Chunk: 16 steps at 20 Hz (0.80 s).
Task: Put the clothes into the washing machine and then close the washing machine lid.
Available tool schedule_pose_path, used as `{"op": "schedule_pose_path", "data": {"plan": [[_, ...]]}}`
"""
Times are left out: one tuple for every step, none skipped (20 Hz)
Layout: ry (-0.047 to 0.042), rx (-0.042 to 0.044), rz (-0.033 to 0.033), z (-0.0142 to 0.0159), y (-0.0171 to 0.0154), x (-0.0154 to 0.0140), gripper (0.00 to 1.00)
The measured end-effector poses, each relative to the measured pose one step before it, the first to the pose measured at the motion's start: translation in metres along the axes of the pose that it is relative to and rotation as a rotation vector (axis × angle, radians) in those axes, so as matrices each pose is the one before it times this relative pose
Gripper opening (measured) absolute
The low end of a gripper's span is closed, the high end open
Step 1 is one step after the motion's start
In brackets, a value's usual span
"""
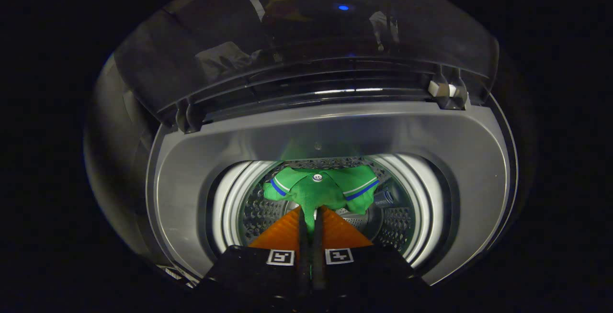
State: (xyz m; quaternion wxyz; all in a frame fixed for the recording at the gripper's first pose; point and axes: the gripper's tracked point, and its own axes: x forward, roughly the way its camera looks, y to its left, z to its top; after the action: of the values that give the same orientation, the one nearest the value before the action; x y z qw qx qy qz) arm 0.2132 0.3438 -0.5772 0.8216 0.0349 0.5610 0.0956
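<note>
I have the tool [310, 215] pinched nearly closed on the green shirt [320, 189], hanging over the washing machine [191, 169] drum, lid [306, 40] up

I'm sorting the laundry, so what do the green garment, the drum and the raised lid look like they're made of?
Green garment, pinched in the tongs: soft woven or knit cloth, matte, folds and a button showing. Drum: likely stainless steel, shiny and perforated with small holes. Lid: probably dark tinted plastic or glass, glossy, with reflections on it.
</note>
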Motion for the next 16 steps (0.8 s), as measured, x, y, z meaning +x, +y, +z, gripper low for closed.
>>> {"op": "schedule_pose_path", "data": {"plan": [[0.00081, 0.00807, 0.00924, -0.00133, 0.00216, 0.00099, 0.15], [-0.00417, -0.00254, -0.00400, 0.00001, -0.00029, 0.00111, 0.15], [-0.01332, -0.01401, -0.01918, 0.00152, -0.00396, -0.00064, 0.24], [-0.01086, -0.01407, -0.01112, 0.00310, -0.00179, -0.00252, 0.31], [-0.00363, -0.02485, -0.01420, 0.00006, -0.00344, 0.00003, 0.55], [-0.00175, -0.02493, -0.01179, 0.00127, -0.00319, -0.00105, 0.78], [-0.00168, -0.00887, 0.00317, -0.00228, 0.00238, -0.00184, 1.00], [0.00072, -0.00019, 0.00338, 0.00038, 0.00098, -0.00160, 1.00], [0.00077, 0.00931, 0.00868, -0.00239, 0.00114, -0.00116, 0.99], [0.00313, 0.00825, 0.00985, -0.00104, 0.00287, -0.00135, 0.99], [-0.00158, 0.00204, -0.00172, -0.00215, -0.00024, -0.00298, 0.99], [-0.00660, 0.00082, 0.00108, 0.00043, 0.00031, -0.00253, 1.00], [-0.00439, -0.00465, -0.00173, -0.00014, 0.00053, -0.00375, 0.99], [-0.00502, -0.00384, 0.00228, 0.00058, 0.00021, -0.00435, 0.99], [-0.00394, -0.00353, 0.00023, 0.00055, 0.00050, -0.00552, 0.99], [-0.01289, -0.00200, 0.00061, 0.00228, 0.00017, -0.00877, 0.99]]}}
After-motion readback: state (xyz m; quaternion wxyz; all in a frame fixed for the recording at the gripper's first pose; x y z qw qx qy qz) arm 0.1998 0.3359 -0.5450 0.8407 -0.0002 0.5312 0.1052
